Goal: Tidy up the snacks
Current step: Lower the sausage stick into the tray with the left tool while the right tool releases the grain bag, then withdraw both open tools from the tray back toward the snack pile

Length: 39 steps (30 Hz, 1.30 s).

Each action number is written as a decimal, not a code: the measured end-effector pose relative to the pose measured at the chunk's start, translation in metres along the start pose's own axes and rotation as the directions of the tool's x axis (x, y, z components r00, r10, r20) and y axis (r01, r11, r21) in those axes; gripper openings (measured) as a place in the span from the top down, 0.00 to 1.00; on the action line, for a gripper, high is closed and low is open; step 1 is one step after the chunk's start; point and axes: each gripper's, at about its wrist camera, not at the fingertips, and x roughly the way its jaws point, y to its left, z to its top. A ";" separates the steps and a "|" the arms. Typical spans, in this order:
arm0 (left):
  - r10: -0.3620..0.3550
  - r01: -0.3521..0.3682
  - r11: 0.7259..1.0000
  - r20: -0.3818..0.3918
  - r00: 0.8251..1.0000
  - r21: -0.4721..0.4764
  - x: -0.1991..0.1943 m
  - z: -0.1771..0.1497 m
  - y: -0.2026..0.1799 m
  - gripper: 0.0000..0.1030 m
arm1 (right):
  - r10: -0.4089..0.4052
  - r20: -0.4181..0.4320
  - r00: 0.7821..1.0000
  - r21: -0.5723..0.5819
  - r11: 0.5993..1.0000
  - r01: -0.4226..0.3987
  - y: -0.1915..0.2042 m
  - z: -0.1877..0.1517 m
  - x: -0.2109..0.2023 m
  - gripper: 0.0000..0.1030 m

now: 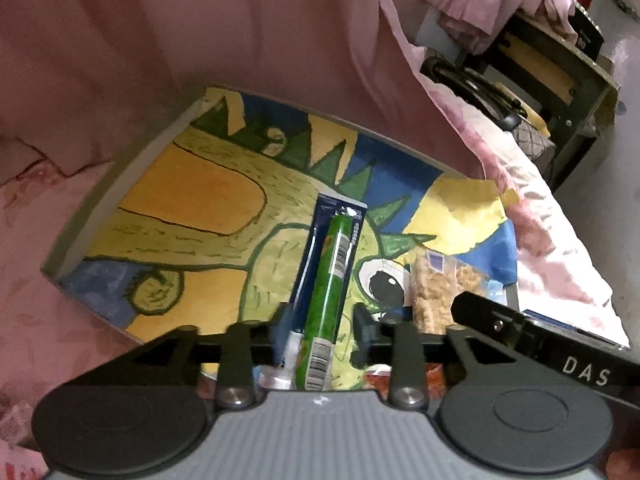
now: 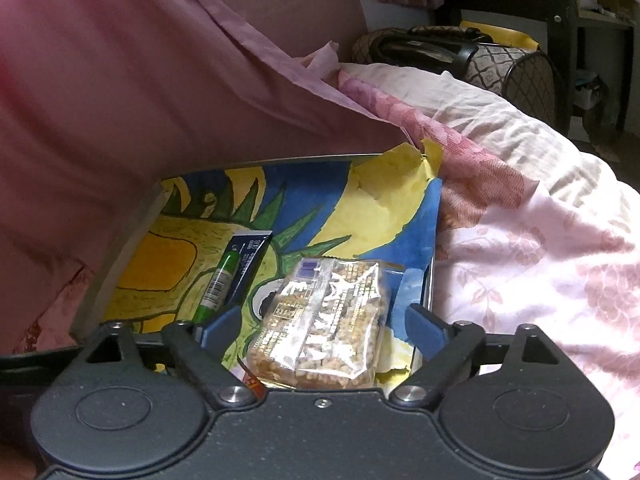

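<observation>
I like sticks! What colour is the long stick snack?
Green, on a dark blue wrapper; clearest in the left wrist view.

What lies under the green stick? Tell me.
A dark blue packet lies directly under the green stick, and both rest on the painted tray. The left tool hides their near ends, and the packet's covered face cannot be seen.

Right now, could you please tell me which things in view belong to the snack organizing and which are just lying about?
Job:
green snack stick
navy snack packet
clear-wrapped granola bar
painted tray
left gripper
right gripper

Lying about:
floral bedding
patterned handbag
pink cloth
</observation>
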 end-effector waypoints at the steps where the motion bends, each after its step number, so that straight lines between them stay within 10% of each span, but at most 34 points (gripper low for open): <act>1: 0.005 -0.005 1.000 0.009 1.000 0.002 -0.004 0.001 0.001 0.54 | 0.001 0.003 1.000 0.003 1.000 -0.001 0.000 0.000 -0.001 0.09; 14: 0.090 -0.089 0.996 0.218 0.972 -0.011 -0.096 0.001 0.014 0.05 | 0.036 0.209 0.977 -0.103 0.995 -0.014 0.021 -0.018 -0.060 0.01; 28: 0.130 -0.149 0.989 0.443 0.887 0.008 -0.203 -0.070 0.045 0.00 | 0.140 0.511 0.848 -0.182 0.982 -0.052 0.062 -0.077 -0.170 0.01; 39: 0.191 -0.240 0.970 0.516 0.835 0.029 -0.252 -0.142 0.074 0.00 | 0.156 0.530 0.834 -0.164 0.983 -0.080 0.077 -0.134 -0.215 0.01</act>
